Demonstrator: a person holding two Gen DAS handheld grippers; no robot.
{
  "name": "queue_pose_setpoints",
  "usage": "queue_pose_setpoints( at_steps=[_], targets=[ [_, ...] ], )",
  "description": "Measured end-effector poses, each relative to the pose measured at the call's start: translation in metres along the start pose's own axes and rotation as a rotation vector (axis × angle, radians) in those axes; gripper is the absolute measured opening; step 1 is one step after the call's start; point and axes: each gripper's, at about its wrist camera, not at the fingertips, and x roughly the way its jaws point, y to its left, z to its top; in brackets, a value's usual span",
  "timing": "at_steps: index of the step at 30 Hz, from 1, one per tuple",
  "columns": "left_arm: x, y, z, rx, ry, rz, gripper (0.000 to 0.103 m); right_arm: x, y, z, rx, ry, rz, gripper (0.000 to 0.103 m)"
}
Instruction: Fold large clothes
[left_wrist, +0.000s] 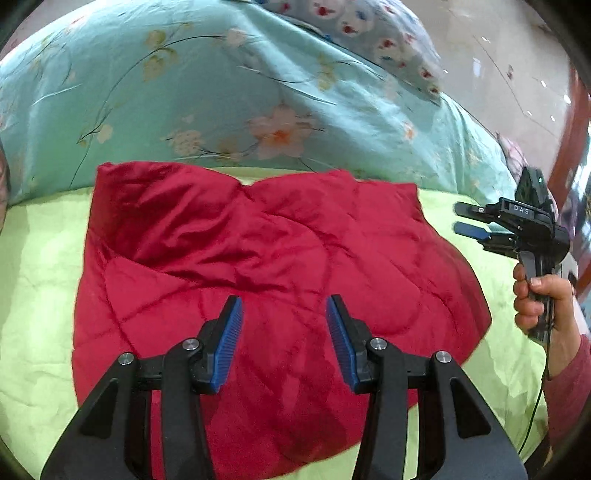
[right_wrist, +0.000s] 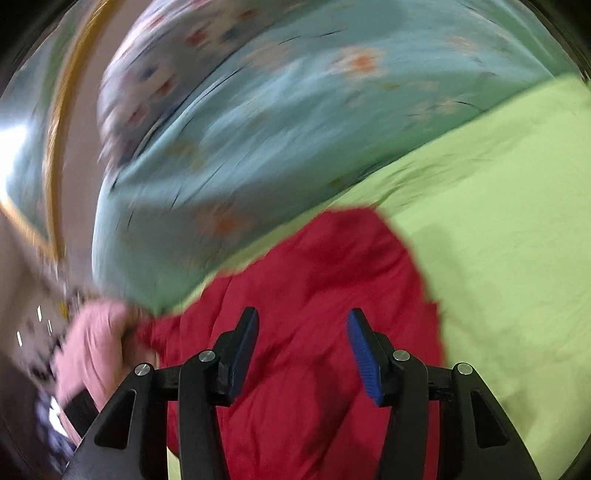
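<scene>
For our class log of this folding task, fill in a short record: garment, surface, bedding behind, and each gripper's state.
garment: red quilted coat, lying folded, not gripped
surface: green sheet
bedding behind: teal floral quilt, patterned pillow beyond it
left gripper: open, above the coat
right gripper: open, empty, off the coat's right edge; its view is blurred

- Left gripper (left_wrist: 284, 304): black frame, blue ribbed pads, silver screws showing.
- Right gripper (left_wrist: 466, 219): black, "DAS" marking; hand (left_wrist: 537, 302) bare-skinned, wearing red sleeve, thin cable trailing.

2 wrist views, close, sharing red jacket (left_wrist: 258, 258)
</scene>
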Motion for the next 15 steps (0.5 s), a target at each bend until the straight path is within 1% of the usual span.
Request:
queue_pose_setpoints(
  at_steps=[2, 5, 7, 8, 9, 11, 15],
  targets=[
    [0.003, -0.004, -0.004, 0.013, 0.016, 0.002, 0.045, 0.006, 0.030, -0.021, -0.129, 0.015, -0.004, 0.052],
    [0.013, -0.010, -0.008, 0.043, 0.035, 0.030, 0.045, 0.019, 0.068, -0.046, -0.311, 0.046, 0.001, 0.052],
    [0.018, -0.010, -0.008, 0.056, 0.046, 0.065, 0.045, 0.032, 0.083, -0.057, -0.398, 0.084, -0.005, 0.051],
    [0.024, -0.010, -0.007, 0.061, 0.057, 0.094, 0.045, 0.042, 0.087, -0.061, -0.439, 0.103, -0.036, 0.051],
    [0.029, -0.009, -0.005, 0.065, 0.067, 0.125, 0.045, 0.049, 0.089, -0.064, -0.460, 0.114, -0.062, 0.051],
    [0.041, -0.003, -0.002, 0.064, 0.087, 0.162, 0.045, 0.067, 0.089, -0.065, -0.488, 0.140, -0.122, 0.051],
    [0.059, 0.012, 0.004, 0.044, 0.114, 0.227, 0.045, 0.091, 0.083, -0.058, -0.491, 0.160, -0.175, 0.050]
  ],
)
